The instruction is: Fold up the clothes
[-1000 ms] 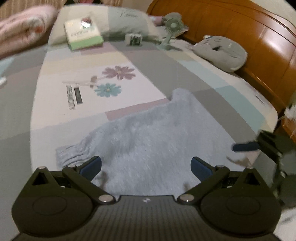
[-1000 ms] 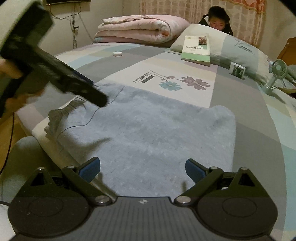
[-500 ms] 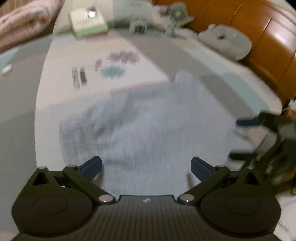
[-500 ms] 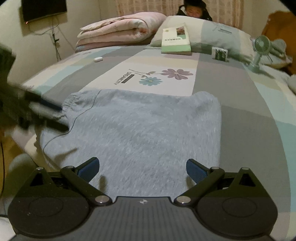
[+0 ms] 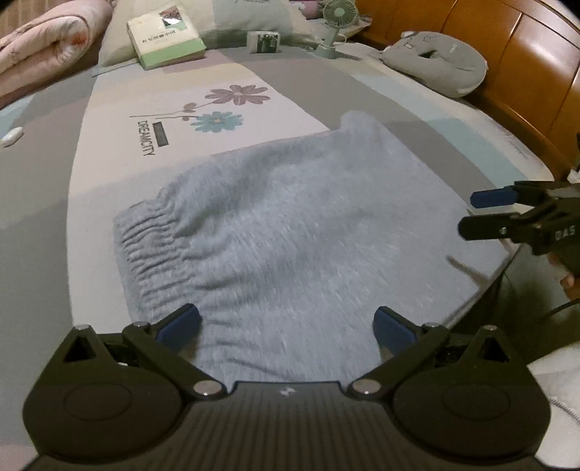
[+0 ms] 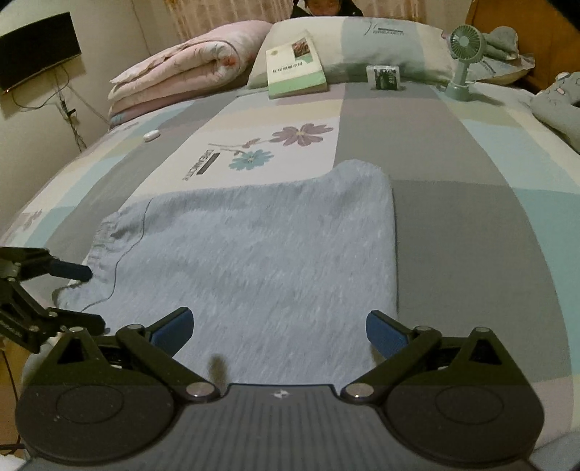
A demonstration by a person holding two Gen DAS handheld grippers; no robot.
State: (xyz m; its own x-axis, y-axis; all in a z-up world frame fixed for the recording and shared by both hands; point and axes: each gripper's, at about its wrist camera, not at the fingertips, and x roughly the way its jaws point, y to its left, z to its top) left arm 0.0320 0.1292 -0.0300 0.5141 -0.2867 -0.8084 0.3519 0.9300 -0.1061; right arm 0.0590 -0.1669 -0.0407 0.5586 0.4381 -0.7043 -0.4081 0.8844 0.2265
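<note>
A fuzzy light blue garment (image 5: pixel 290 232) (image 6: pixel 253 253) lies flat on the patchwork bedspread (image 5: pixel 108 203), its gathered elastic waistband (image 5: pixel 148 250) (image 6: pixel 101 239) at the left end. My left gripper (image 5: pixel 286 324) is open just over the near edge, close to the waistband, holding nothing. In the right wrist view the left gripper (image 6: pixel 83 295) sits at the left, beside the waistband corner. My right gripper (image 6: pixel 279 328) is open over the garment's near edge, empty. From the left wrist it shows as the right gripper (image 5: pixel 478 213) at the garment's right end.
Farther up the bed lie a green-edged book (image 6: pixel 295 65), a small box (image 6: pixel 386 76), a desk fan (image 6: pixel 464 54), a rolled pink quilt (image 6: pixel 188 65) and a grey plush cushion (image 5: pixel 435 65). A wooden headboard (image 5: pixel 507 54) runs along the right. A person (image 6: pixel 326 5) sits behind the pillow.
The left gripper has dropped from above the waistband to low beside its corner. The right gripper has swung to face straight up the bed. The garment has not moved.
</note>
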